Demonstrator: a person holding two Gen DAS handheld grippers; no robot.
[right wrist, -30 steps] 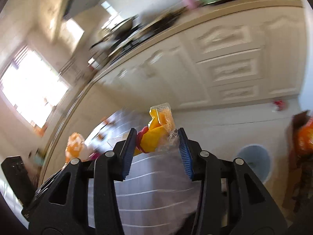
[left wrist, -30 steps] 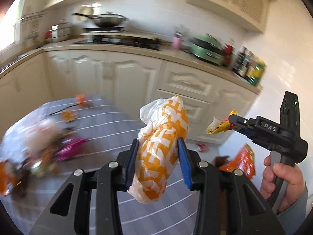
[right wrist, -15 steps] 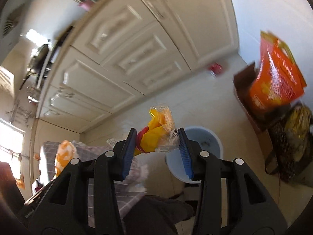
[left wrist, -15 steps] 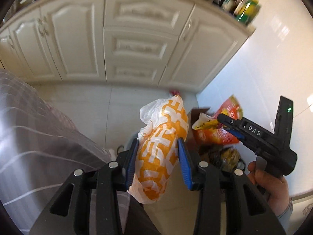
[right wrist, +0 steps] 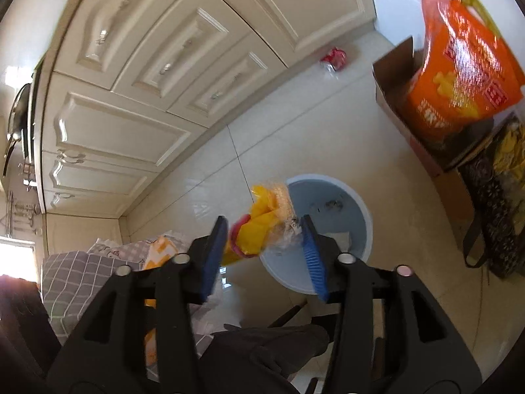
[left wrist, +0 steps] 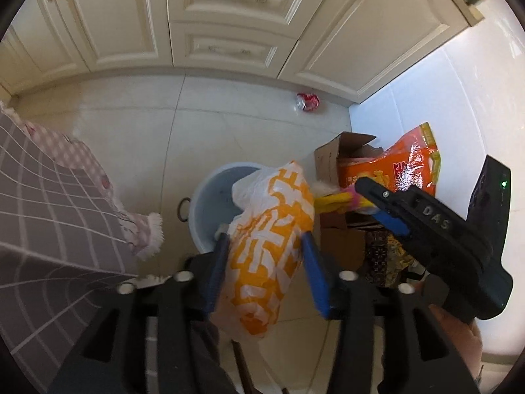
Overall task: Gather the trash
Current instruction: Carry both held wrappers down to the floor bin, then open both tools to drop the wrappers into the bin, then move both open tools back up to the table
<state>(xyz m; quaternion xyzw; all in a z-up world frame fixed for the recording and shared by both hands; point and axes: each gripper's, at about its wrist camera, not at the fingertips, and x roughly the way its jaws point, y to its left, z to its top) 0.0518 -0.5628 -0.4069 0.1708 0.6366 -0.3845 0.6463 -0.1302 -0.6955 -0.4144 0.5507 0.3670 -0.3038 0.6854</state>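
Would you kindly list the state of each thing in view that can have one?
Left tongs: opening, orange-and-white bag between them, above the bin.
Right tongs: opening, yellow wrapper between them, above the bin.
Blue bin: upright on the floor, uncovered, nearly empty.
Cardboard box: flaps open, orange packet sticking out.
Cupboard drawers: shut.
Red can: lying on the floor.

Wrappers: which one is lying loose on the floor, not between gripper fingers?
The crumpled red wrapper by the cabinet base. The orange-and-white bag and the yellow wrapper each sit between a hand-held gripper's opening jaws.
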